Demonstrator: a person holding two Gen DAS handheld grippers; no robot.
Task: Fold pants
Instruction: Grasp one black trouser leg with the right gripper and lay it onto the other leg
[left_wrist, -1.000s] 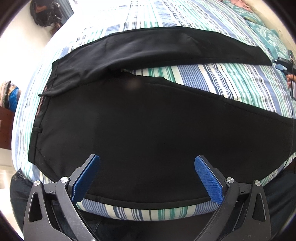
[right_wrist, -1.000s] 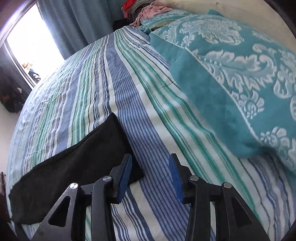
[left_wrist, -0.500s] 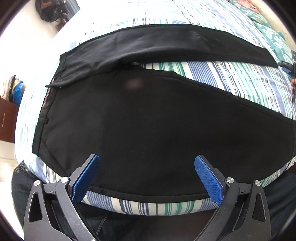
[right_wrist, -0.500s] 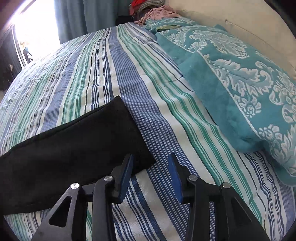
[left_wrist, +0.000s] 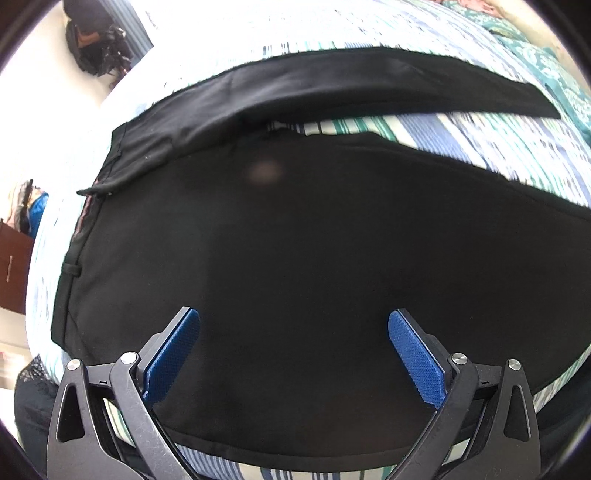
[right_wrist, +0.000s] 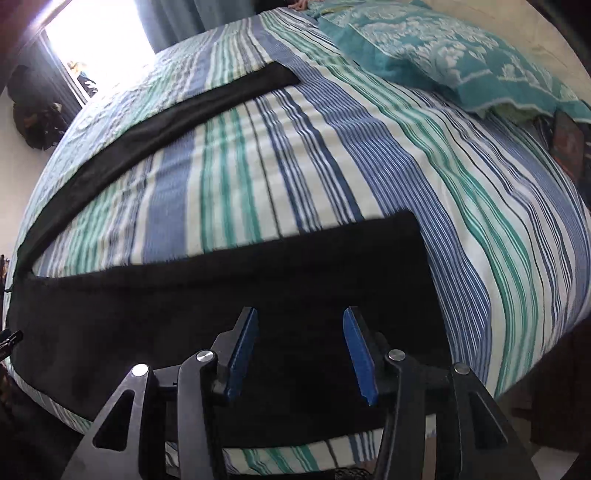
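Note:
Black pants (left_wrist: 295, 240) lie spread flat on a striped bed, legs apart in a V, waistband at the left. My left gripper (left_wrist: 293, 343) is open and empty, hovering over the near leg close to the hip. In the right wrist view the near leg (right_wrist: 221, 295) fills the foreground with its hem at the right, and the far leg (right_wrist: 166, 122) runs toward the window. My right gripper (right_wrist: 299, 343) is open and empty above the near leg, just left of its hem.
The striped blue, green and white bedsheet (right_wrist: 332, 166) covers the bed. A teal patterned pillow (right_wrist: 461, 48) lies at the head. A dark bag (left_wrist: 96, 40) sits against the far wall. The near bed edge (right_wrist: 295, 454) is just below my grippers.
My right gripper has pulled back from the far leg's hem to above the near leg's hem end. My left gripper has moved in slightly over the near leg.

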